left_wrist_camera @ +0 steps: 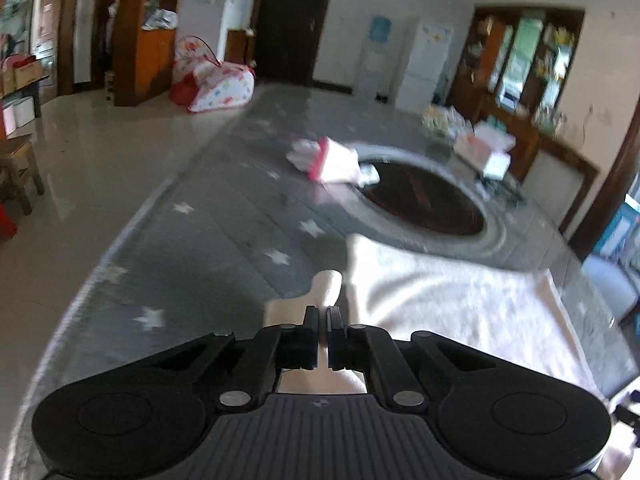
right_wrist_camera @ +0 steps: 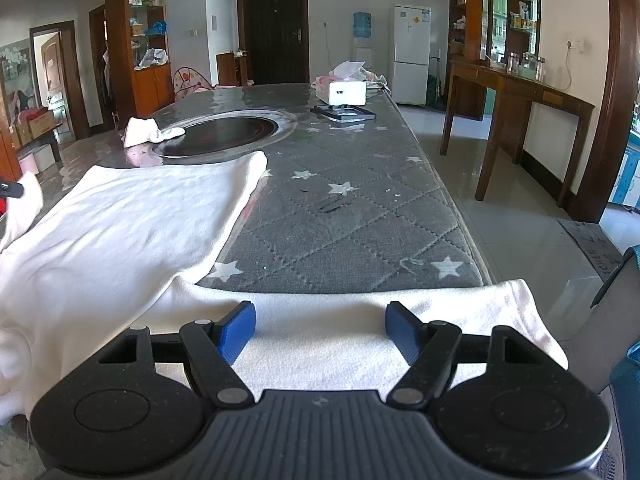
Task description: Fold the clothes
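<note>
Left view blurred; garment [right_wrist_camera: 132, 220] edges cropped

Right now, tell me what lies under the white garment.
The white garment lies on the grey star-patterned table cover, which shows all around it. Its far edge stops short of the round dark inset. Anything beneath the cloth itself is covered.

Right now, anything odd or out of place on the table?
Yes. The white garment lies askew, its sleeve draped past the table's near edge under the open right gripper. The left gripper pinches cloth. A crumpled white cloth sits beside the round dark inset.
</note>
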Motion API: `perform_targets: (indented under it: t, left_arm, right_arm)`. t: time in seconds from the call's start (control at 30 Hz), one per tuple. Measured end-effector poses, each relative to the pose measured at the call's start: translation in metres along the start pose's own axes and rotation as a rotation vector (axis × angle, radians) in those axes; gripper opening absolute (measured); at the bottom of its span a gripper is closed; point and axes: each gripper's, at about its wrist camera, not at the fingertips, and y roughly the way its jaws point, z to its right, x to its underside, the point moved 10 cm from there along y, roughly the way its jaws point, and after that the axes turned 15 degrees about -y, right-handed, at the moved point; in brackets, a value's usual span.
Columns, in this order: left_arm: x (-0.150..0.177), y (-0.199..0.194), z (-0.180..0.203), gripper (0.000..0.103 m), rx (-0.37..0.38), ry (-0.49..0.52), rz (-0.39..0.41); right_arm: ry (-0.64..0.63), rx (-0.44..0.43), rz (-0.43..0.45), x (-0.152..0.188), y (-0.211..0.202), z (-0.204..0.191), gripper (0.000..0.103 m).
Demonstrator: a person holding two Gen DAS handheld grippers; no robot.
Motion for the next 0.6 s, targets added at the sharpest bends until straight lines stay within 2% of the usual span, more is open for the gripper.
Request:
perform_targets:
  t: [0.13,0.3,0.43,0.6]
  left_arm:
    - [-0.014,-0.040,-0.030,0.004,0.016,-0.069,0.071]
    - [-0.017,-0.079,-0.078,0.004,-0.032,-0.120,0.136]
    - [-0.008,-0.099,-0.112,0.004,-0.070,-0.154,0.159]
    - [0.009,-0.110,-0.141,0.004,-0.117,-0.106,0.200]
  right_arm:
    - [-0.001,0.001,-0.003,0.000,0.000,0.000,0.074]
    - [-0.005,0.005,-0.005,0.001,-0.001,0.001,0.074]
    - [-0.018,0.010,-0.014,0.000,-0.002,0.000,0.074]
    - [-0.055,0.011,-0.021,-0.003,-0.008,-0.002,0.074]
